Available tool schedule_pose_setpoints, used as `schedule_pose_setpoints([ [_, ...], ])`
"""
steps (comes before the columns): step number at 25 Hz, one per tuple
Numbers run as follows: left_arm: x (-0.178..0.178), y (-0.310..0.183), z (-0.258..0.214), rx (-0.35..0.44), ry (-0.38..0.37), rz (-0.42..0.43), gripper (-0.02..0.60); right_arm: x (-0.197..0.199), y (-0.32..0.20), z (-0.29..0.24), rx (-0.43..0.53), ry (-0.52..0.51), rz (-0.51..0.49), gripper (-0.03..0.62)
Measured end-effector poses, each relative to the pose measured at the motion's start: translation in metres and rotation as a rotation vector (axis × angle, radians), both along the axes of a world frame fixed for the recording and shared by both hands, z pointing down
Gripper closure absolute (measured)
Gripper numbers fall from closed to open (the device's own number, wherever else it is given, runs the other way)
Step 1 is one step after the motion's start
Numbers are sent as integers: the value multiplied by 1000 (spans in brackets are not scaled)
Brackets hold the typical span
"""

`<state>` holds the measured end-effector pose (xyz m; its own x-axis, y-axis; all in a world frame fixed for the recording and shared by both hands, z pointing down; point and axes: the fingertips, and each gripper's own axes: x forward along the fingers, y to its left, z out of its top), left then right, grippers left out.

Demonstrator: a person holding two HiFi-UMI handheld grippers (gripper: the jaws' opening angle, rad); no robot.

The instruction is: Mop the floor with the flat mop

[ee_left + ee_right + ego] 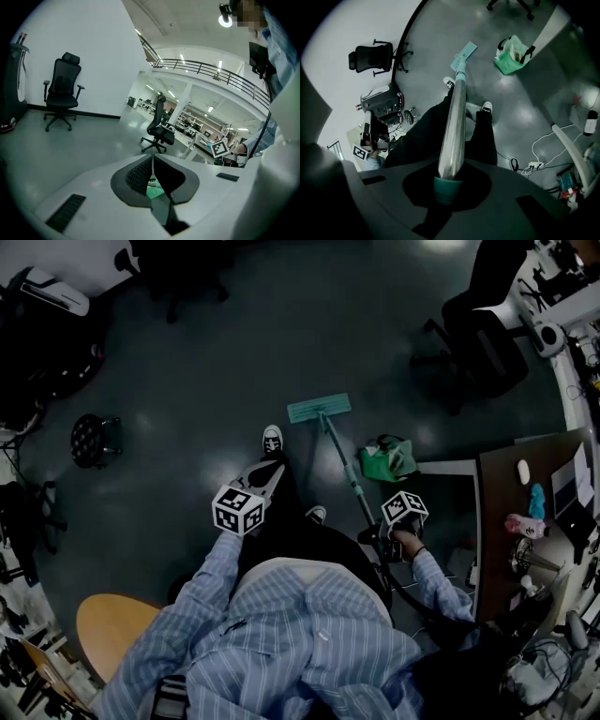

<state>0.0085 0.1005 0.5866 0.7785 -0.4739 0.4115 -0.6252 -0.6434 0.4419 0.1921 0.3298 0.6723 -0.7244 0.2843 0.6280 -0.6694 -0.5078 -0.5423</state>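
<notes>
1. One gripper alone carries the flat mop. The right gripper is clamped on the teal end of the handle. The silver shaft runs down to the mop head, which lies flat on the floor just beside the green bag, on the bag's side away from the desk. With a single grip so far up, the shaft may twist or slip in the jaws once it is pushed.
2. The left gripper has its jaws closed together on nothing. It hangs well apart from the green bag, over the person's leg. Until it opens and takes the shaft, it steadies nothing.
3. The green bag stands close to the shaft. A sideways stroke toward it would likely knock it over or hook its straps.
4. A white shoe is planted near the green bag, with only the mop head and shaft between them. A crooked pull-back could run the mop head onto that foot.
5. White cables lie on the floor on the desk side of the green bag, nearer the person. A mop dragged there could snag them.
</notes>
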Motion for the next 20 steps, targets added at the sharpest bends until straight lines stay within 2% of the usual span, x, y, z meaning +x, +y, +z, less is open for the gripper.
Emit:
schedule_pose_setpoints([
  [12,-1,-107,-3,4,0,3,566,-5,-130,2,4,6,-32,583],
  [20,-32,-192,3,-23,-4,-16,566,-30,-248,7,6,14,-47,583],
])
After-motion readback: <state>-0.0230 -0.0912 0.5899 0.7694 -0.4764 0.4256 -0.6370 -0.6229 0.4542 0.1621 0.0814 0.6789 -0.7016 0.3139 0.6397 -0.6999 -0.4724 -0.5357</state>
